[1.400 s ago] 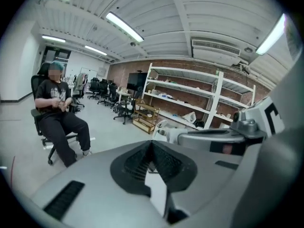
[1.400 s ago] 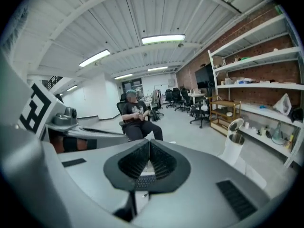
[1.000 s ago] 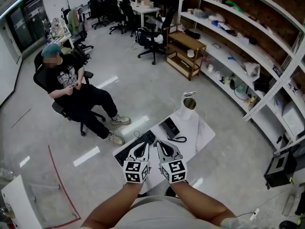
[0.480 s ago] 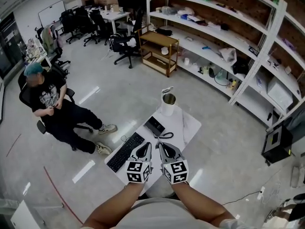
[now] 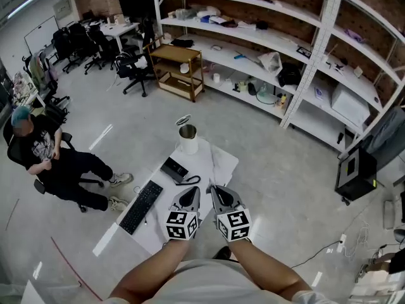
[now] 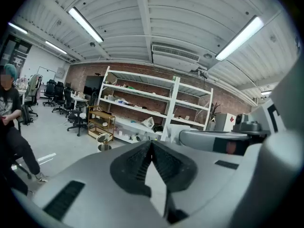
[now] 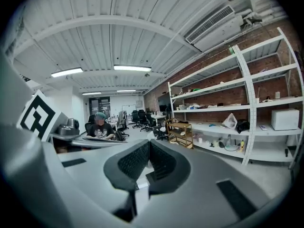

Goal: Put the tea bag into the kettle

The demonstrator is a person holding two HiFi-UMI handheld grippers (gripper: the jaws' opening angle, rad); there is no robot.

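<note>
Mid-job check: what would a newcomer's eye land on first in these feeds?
The left tongs and right tongs, grey with black-and-white marker cubes, sit shut and empty side by side over the near edge of the small white table. A white, steel-rimmed kettle with its lid open stands at its far corner. A person in black sits at left.

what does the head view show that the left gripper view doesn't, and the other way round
Only the head view: the keyboard and black corded device on the white table. Only the left gripper view: the ceiling lights, and the left gripper close up, jaws together with nothing between. Both: the kettle, the shelves and the seated person.
</note>
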